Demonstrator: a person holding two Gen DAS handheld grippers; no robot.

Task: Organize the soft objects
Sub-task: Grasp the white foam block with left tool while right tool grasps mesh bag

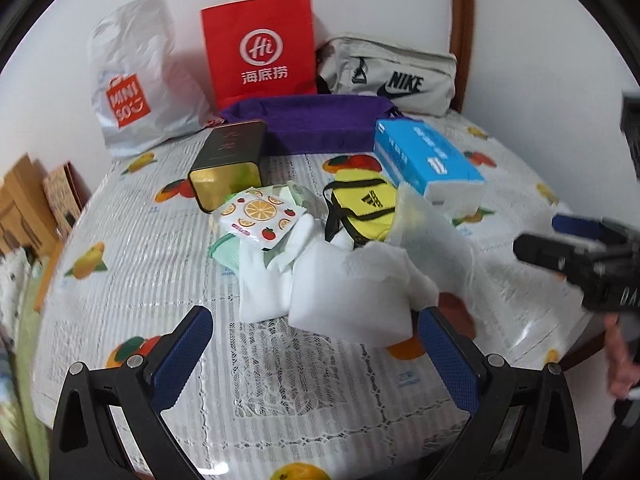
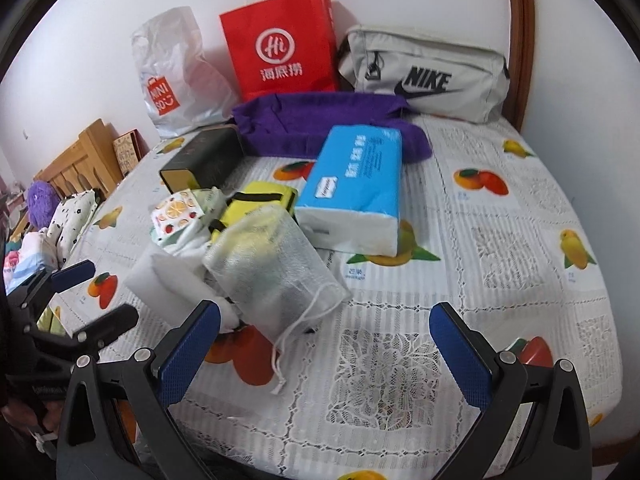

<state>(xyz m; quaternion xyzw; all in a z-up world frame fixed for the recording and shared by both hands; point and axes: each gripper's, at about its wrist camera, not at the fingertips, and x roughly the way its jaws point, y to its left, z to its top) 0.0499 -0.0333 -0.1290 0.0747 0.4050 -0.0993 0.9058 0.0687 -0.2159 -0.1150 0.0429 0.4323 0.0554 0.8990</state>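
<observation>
Both the left gripper [image 1: 314,332] and the right gripper [image 2: 325,328] hang wide apart and empty over the table [image 2: 500,280]. Just past the left gripper, at 12 o'clock, lies a heap of white cloths [image 1: 348,292]; the mesh drawstring pouch [image 2: 276,272] sits at the right gripper's 11 o'clock. Farther off lie a yellow pouch [image 1: 366,208], blue tissue pack [image 2: 356,188] and purple fabric bin [image 1: 320,120].

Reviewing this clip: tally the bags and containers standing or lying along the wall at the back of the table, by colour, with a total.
Red: 1, the paper bag
White: 1, the plastic bag
Grey: 1, the Nike pouch
Purple: 1, the fabric bag
Total: 4
</observation>
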